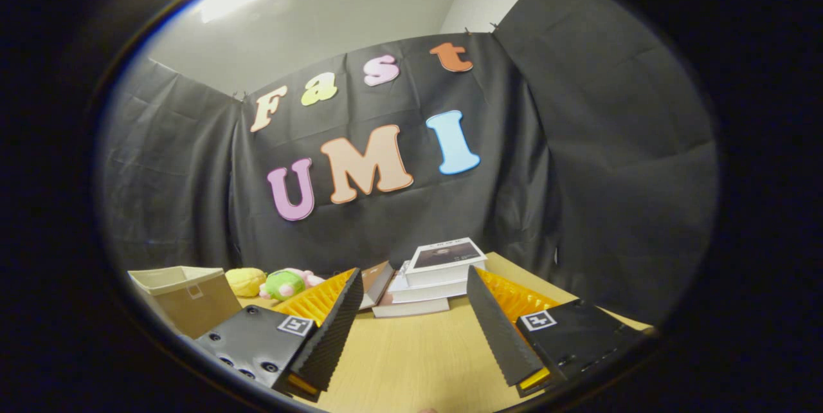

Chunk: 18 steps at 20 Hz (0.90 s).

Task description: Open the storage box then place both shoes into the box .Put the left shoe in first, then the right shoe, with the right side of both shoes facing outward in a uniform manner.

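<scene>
My gripper (415, 281) is open above the wooden table (418, 355), its two fingers spread wide with nothing between them. A beige fabric storage box (186, 297) stands to the left, beyond the left finger, with its top open as far as I can see. The shoes are hidden from me.
A stack of books (437, 275) lies just ahead, between and beyond the fingertips, with one book leaning at its left. Plush toys, one yellow (245, 281) and one green and pink (286, 284), sit at the back left next to the box. Black cloth walls close the booth behind.
</scene>
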Available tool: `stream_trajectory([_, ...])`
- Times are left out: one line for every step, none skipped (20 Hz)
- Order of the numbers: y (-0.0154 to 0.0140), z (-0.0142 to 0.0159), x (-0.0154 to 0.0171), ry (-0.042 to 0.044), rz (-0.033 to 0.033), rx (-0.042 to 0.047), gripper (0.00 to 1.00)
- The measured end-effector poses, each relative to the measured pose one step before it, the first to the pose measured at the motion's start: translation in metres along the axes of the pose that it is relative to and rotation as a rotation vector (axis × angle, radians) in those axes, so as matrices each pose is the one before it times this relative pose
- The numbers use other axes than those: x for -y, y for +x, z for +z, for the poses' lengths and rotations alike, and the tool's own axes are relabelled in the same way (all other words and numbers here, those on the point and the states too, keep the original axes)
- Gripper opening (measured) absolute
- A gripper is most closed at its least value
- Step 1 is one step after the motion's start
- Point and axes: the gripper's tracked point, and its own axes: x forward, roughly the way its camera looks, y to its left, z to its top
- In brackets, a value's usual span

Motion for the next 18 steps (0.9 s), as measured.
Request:
stream_trajectory([-0.00117,-0.00072,-0.00098,0.00549,-0.00119,-0.00985,1.0])
stream_trajectory([-0.00157,-0.00099,-0.0011,0.00412,-0.0009,-0.00888,1.0])
stream_trajectory([-0.00246,0.00012,-0.0014,0.00085,-0.00063,-0.00682,1.0])
stream_trajectory([-0.00273,0.00023,-0.00142,-0.00369,-0.00086,-0.00533,1.0])
stream_trajectory([-0.00318,-0.00098,-0.00156,-0.0084,-0.00151,-0.00404,1.0])
stream_trajectory([-0.00287,-0.00119,-0.00023,-0.01111,-0.00287,-0.00388,1.0])
stream_trajectory([-0.00264,-0.00218,-0.00094,-0.01282,-0.00257,-0.00619,1.0])
stream_trajectory([-0.002,-0.00344,-0.00015,-0.01189,-0.00431,-0.00876,1.0])
stream_trajectory([-0.00147,-0.00432,-0.00118,-0.01001,-0.00204,-0.01228,1.0])
stream_trajectory([-0.00143,-0.00277,-0.00129,-0.00587,-0.00116,-0.01026,1.0])
stream_trajectory([-0.00101,-0.00167,-0.00135,-0.00205,0.00001,-0.00777,1.0])
stream_trajectory([-0.00124,-0.00189,-0.00119,0.00028,0.00049,-0.00503,1.0])
stream_trajectory([-0.00105,-0.00058,-0.00142,0.00199,0.00004,-0.00312,1.0])
stream_trajectory([-0.00062,-0.0002,-0.00051,0.00205,0.00045,0.00056,1.0])
stream_trajectory([-0.00061,0.00152,-0.00022,0.00091,-0.00053,0.00407,1.0])
stream_trajectory([-0.00071,0.00095,-0.0003,-0.00015,-0.00137,0.00536,1.0])
stream_trajectory([-0.00087,0.00148,0.00039,-0.00031,-0.0019,0.00426,1.0])
stream_trajectory([-0.00016,0.00035,-0.00001,0.0007,-0.00071,0.0028,1.0])
